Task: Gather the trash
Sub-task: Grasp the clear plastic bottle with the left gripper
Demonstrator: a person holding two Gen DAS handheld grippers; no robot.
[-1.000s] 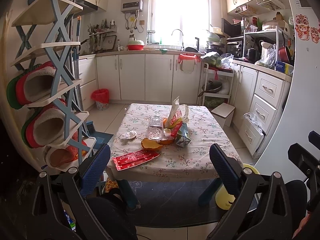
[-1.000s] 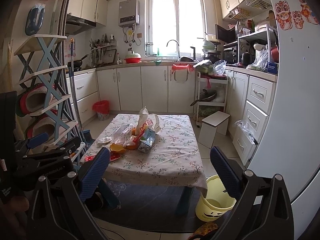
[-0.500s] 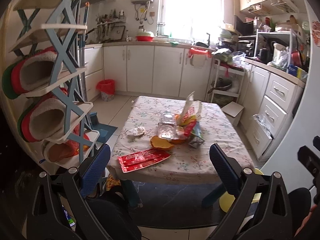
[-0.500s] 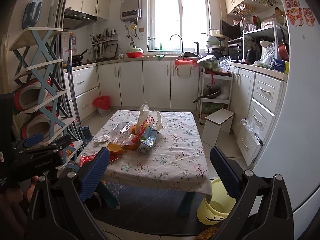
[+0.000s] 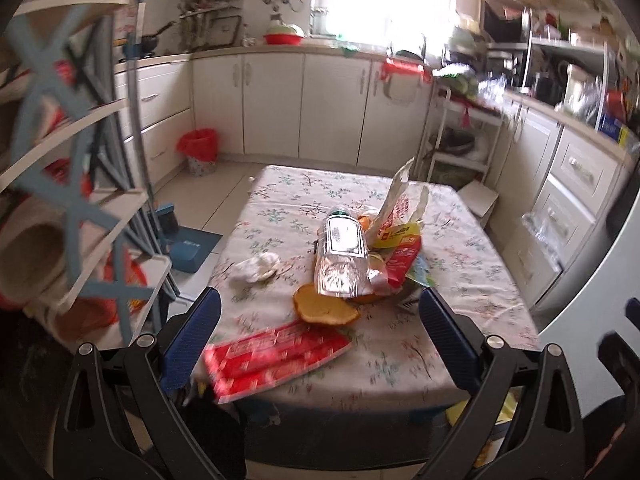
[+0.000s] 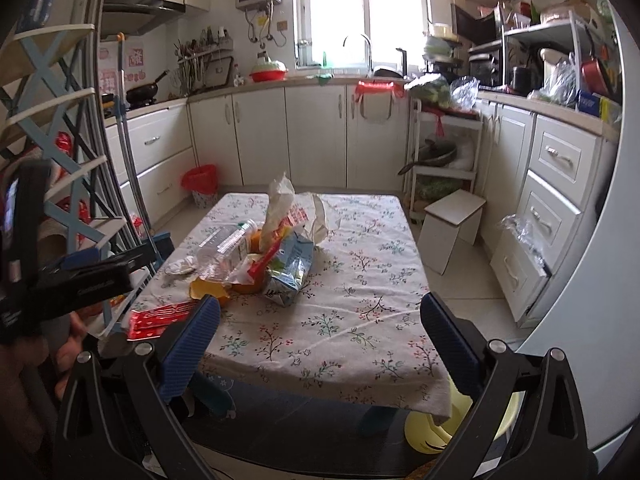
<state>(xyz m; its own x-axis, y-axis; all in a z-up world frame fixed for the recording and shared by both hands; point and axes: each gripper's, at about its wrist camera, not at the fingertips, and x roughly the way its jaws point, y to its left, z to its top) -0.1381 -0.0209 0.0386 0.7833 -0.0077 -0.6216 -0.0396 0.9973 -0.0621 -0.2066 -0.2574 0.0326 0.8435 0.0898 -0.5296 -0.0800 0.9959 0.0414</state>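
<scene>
Approach step — both tools, left tool (image 5: 320,320) and right tool (image 6: 320,320), spread wide, empty, short of bench (image 6: 360,320). Next: close on nearest trash, probably red wrapper (image 5: 276,354) — view blurred.

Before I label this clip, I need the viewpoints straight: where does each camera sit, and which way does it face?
Left wrist: on the left gripper, looking forward and down over the table's near-left corner at the red wrapper and plastic bottle; both blue fingers show, apart.
Right wrist: on the right gripper, farther right and back, facing the table and window; its fingers and the left gripper show.
Shared: bottle, wrapper, red bin.
</scene>
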